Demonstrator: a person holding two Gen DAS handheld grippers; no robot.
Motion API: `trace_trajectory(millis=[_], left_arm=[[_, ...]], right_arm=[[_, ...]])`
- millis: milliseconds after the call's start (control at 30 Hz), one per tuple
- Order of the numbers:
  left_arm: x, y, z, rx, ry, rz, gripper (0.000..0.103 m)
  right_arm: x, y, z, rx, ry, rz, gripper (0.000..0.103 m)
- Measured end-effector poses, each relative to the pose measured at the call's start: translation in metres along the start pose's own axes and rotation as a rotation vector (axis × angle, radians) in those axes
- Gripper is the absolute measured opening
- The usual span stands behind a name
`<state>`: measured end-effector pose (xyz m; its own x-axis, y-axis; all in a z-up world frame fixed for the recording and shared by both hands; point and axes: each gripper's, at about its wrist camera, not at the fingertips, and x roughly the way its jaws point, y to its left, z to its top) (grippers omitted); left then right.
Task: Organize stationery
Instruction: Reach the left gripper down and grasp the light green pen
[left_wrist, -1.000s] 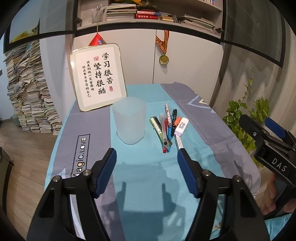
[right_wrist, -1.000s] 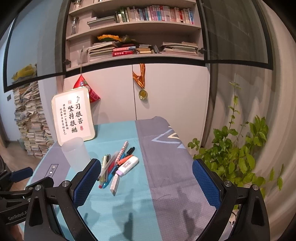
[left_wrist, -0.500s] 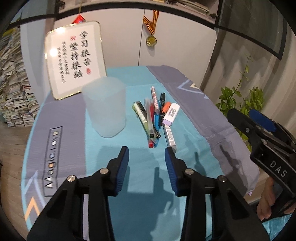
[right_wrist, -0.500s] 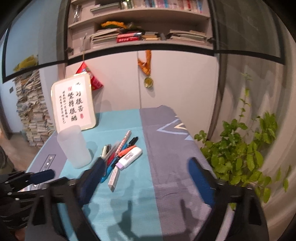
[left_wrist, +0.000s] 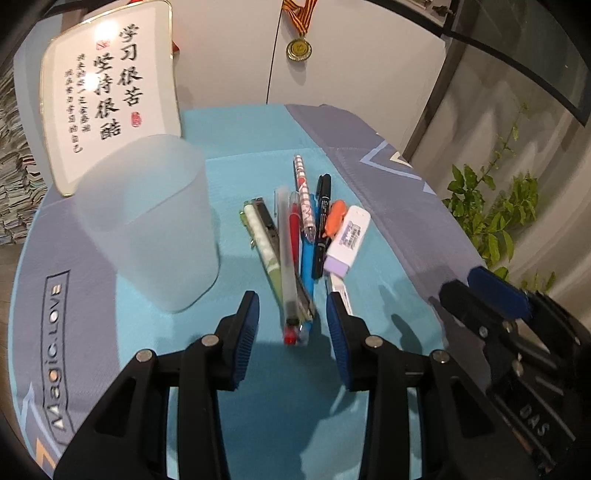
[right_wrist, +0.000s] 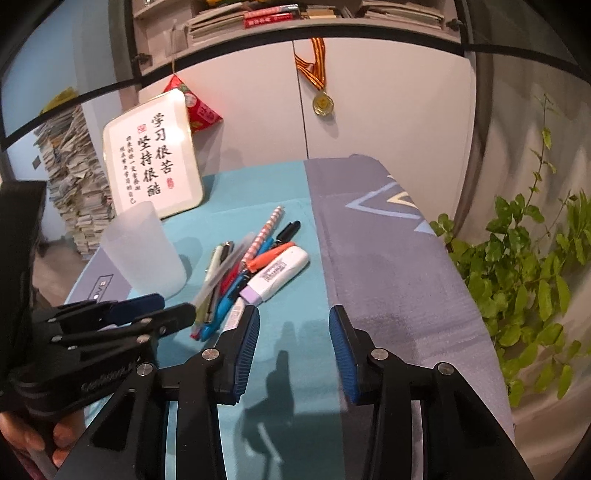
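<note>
A pile of pens and markers (left_wrist: 295, 251) lies on the teal cloth, with a white and lilac correction tape (left_wrist: 347, 240) on its right side. A frosted plastic cup (left_wrist: 147, 225) stands upright to the left of the pile. My left gripper (left_wrist: 291, 336) is open and empty, its fingertips on either side of the near ends of the pens. My right gripper (right_wrist: 293, 347) is open and empty above the cloth, right of the pile (right_wrist: 240, 273). The cup (right_wrist: 142, 251) also shows in the right wrist view.
A framed calligraphy board (left_wrist: 107, 96) leans behind the cup. White cabinet doors with a hanging medal (left_wrist: 298, 48) stand at the back. A green plant (right_wrist: 524, 277) is off the table's right edge. Stacked papers (right_wrist: 70, 177) are at the far left.
Both grippers have moved forward and down toward the pens. The left gripper's jaws narrowed at half a second ago and now stand a little wider around the pen ends. The right gripper's jaws have narrowed.
</note>
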<state>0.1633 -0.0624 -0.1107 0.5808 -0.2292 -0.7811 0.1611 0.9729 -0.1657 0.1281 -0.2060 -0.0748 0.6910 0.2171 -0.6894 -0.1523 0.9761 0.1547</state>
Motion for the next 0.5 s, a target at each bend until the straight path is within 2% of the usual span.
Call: trace_trajectory(millis=[200, 267, 400, 433, 500], left_arm=[[0.027, 0.003, 0.009, -0.022, 0.064, 0.010, 0.035], [0.033, 0.004, 0.008, -0.021, 0.087, 0.006, 0.028], [0.029, 0.007, 0.005, -0.027, 0.074, -0.016, 0.019], [0.026, 0.007, 0.003, -0.022, 0.070, -0.021, 0.014], [0.019, 0.004, -0.003, -0.002, 0.075, -0.061, 0.013]], right_arm=[[0.010, -0.009, 0.001, 0.019, 0.010, -0.011, 0.042], [0.011, -0.012, 0.002, 0.024, 0.011, -0.015, 0.042], [0.014, -0.012, 0.003, 0.023, 0.014, -0.015, 0.042], [0.014, -0.011, 0.003, 0.022, 0.016, -0.012, 0.042], [0.015, -0.008, 0.004, 0.016, 0.017, 0.003, 0.042]])
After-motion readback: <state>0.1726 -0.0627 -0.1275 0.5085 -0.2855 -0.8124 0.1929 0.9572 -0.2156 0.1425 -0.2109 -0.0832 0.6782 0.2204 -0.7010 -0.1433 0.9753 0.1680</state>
